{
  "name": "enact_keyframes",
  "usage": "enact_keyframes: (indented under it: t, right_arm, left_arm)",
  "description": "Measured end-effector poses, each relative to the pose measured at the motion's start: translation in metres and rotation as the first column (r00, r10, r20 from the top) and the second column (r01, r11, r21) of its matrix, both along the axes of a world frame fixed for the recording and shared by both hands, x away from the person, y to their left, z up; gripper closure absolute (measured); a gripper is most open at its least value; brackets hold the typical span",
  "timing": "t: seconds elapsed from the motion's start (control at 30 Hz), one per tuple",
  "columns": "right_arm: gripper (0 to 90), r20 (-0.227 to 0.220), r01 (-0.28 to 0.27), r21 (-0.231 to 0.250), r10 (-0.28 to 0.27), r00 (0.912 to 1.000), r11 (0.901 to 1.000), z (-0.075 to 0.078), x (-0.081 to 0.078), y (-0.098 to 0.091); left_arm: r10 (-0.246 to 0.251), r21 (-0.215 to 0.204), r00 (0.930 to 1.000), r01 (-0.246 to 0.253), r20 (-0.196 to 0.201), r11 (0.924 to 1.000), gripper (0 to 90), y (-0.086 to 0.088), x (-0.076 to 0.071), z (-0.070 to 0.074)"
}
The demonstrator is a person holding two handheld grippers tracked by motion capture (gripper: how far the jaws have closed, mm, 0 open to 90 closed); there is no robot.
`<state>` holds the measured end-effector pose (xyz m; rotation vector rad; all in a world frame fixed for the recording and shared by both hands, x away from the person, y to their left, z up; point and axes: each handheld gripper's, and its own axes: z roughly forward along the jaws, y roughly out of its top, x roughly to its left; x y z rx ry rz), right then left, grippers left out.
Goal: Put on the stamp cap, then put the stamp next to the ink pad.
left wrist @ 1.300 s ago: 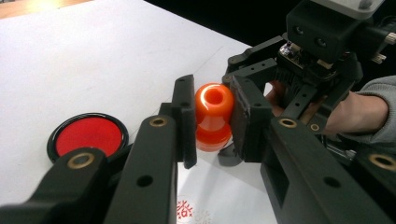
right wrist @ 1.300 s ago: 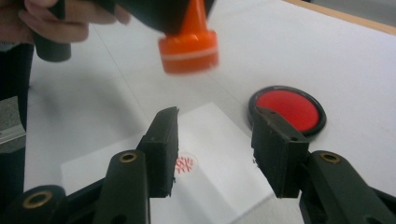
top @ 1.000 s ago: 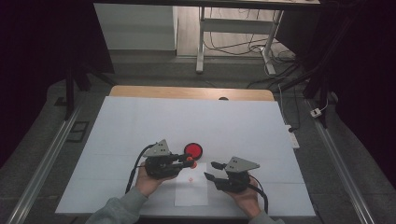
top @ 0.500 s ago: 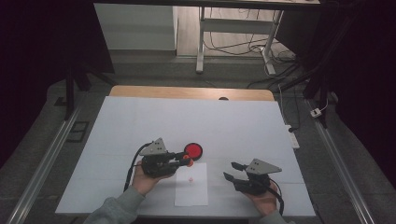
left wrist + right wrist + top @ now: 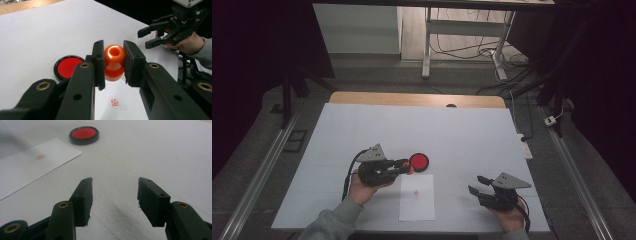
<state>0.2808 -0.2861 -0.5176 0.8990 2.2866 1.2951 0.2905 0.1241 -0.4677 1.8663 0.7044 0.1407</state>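
white table cover (image 5: 462, 130) under everything – red ink pad (image 5: 419, 161) at 1 o'clock of paper sheet (image 5: 417, 197). left gripper (image 5: 113, 62) clamped on orange stamp (image 5: 114, 62), long axis level, knob pointing at pad. right gripper (image 5: 477, 185) at 3 o'clock, jaws just opening, nothing between.

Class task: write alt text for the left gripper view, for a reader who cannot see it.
Two black tongs clamp an orange stamp by its knob above a white sheet of paper bearing a red stamped mark. A round red ink pad lies to the left on the white table. At upper right, a hand holds the other tongs, open and empty.
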Motion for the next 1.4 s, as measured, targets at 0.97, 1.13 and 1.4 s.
enact_keyframes:
  t: [0.97, 1.13, 1.4]
  right_arm:
    - [45.2, 0.013, -0.011, -0.012, 0.011, 0.9998, 0.9999, 0.001, -0.001, 0.005]
    - [45.2, 0.015, -0.009, -0.011, 0.010, 0.9998, 0.9999, 0.000, -0.001, 0.005]
    - [45.2, 0.015, -0.010, -0.011, 0.010, 0.9998, 0.9999, 0.001, -0.001, 0.005]
  left_arm:
    - [0.095, 0.012, 0.9954, -0.095, 0.001, 0.9954, 72.4, 0.021, 0.016, -0.002]
    - [0.102, 0.012, 0.9947, -0.102, -0.001, 0.9947, 72.4, 0.022, 0.019, -0.003]
    - [0.120, 0.018, 0.9928, -0.120, -0.002, 0.9926, 72.4, 0.023, 0.025, -0.006]
